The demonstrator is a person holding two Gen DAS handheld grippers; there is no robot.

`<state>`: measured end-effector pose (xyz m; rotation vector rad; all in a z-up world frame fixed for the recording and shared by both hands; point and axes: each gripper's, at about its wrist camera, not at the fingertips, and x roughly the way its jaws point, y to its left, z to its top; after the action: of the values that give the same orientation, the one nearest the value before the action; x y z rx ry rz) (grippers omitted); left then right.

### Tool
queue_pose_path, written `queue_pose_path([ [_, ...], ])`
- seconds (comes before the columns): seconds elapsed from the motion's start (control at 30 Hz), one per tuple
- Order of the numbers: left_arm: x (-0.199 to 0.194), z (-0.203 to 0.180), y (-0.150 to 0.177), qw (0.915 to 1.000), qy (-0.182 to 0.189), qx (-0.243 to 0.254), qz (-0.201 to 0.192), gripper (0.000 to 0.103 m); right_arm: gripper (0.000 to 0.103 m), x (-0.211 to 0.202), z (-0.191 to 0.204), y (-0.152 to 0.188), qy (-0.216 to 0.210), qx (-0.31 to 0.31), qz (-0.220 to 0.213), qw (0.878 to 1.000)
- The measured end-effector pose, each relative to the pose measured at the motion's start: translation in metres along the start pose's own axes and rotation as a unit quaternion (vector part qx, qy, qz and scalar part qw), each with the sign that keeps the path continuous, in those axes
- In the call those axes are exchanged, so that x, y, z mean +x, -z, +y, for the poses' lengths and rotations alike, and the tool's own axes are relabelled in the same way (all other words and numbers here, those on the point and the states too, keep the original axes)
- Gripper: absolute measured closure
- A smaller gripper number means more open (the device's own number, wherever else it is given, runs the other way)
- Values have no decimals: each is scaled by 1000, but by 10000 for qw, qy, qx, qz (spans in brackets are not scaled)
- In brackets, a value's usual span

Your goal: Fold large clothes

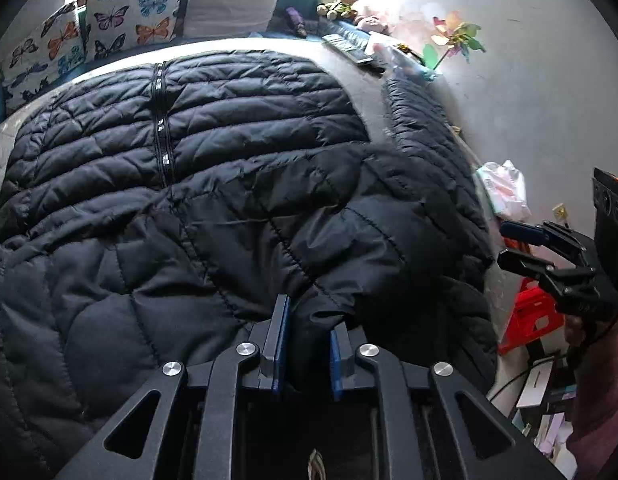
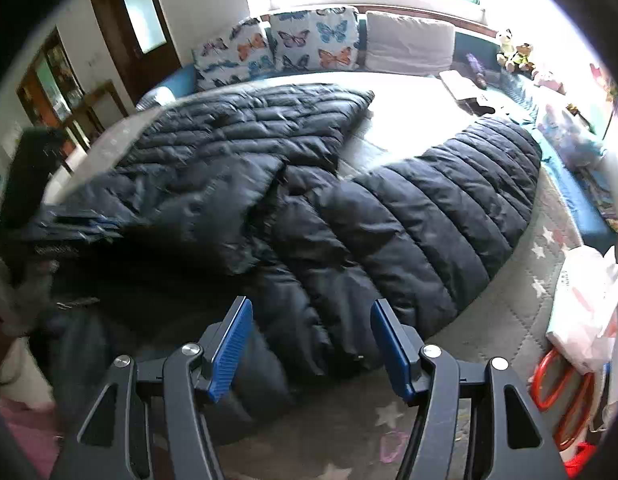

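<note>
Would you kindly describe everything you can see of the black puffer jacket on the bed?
The black puffer jacket is quilted in horizontal channels, of slightly shiny synthetic-looking fabric. It lies spread on a grey star-patterned bed cover, its closed front zipper facing up. One sleeve stretches out to the side, apart from the body. The left hand-held gripper pinches a fold at its near edge; the right hand-held gripper is open above it.

the left gripper (image 1: 307,338) has its blue-padded fingers pinched on a fold of dark quilted fabric, while the right gripper (image 2: 311,340) is held out to its right with fingers spread wide and nothing between them, gripped by a pink-sleeved hand (image 1: 585,332).
</note>
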<state>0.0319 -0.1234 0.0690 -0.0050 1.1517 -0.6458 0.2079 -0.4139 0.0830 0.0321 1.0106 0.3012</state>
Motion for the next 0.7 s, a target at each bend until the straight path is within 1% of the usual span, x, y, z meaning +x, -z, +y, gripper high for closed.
queue_pose_path([
  [0.07,-13,8,-4,9999,66,45,-92,83,36,-6,2,-6,-272,95,-98,9995],
  [0.13,-26,13,-8,9998,74,151,-140,82,36,-7,6,-16,-630,214,-182,9976],
  [0.17,-34,13,-10,9998,81,164,-124,81,36,-4,7,-20,-784,273,-148,9964],
  [0.2,-38,21,-11,9998,120,151,-86,80,36,2,8,-25,-925,331,-87,9951],
  [0.27,-51,21,-9,9997,209,121,-30,76,36,19,9,-33,-1092,450,36,9930],
  [0.3,-65,24,-2,9996,234,145,-14,68,36,30,8,-36,-1219,536,119,9910],
  [0.33,-65,25,2,9995,255,164,4,52,36,40,7,-38,-1349,647,212,9885],
  [0.4,-72,25,16,9994,310,147,1,32,36,58,8,-39,-1554,829,427,9834],
  [0.43,-72,25,21,9993,344,171,29,31,36,69,13,-38,-1696,862,589,9800],
  [0.47,-73,25,26,9991,365,219,72,31,38,73,17,-36,-1752,823,676,9788],
  [0.5,-76,26,30,9989,370,261,105,31,54,78,25,-34,-1695,675,759,9803],
  [0.57,-88,34,33,9988,422,251,23,31,72,78,38,-29,-1451,383,843,9851],
  [0.6,-104,42,33,9988,448,197,-82,31,81,77,43,-26,-1243,281,915,9876],
  [0.63,-117,52,33,9988,426,123,-187,31,85,76,44,-24,-1180,260,939,9882],
  [0.7,-146,78,33,9985,324,-130,-430,31,90,69,44,-19,-1184,283,978,9877],
])
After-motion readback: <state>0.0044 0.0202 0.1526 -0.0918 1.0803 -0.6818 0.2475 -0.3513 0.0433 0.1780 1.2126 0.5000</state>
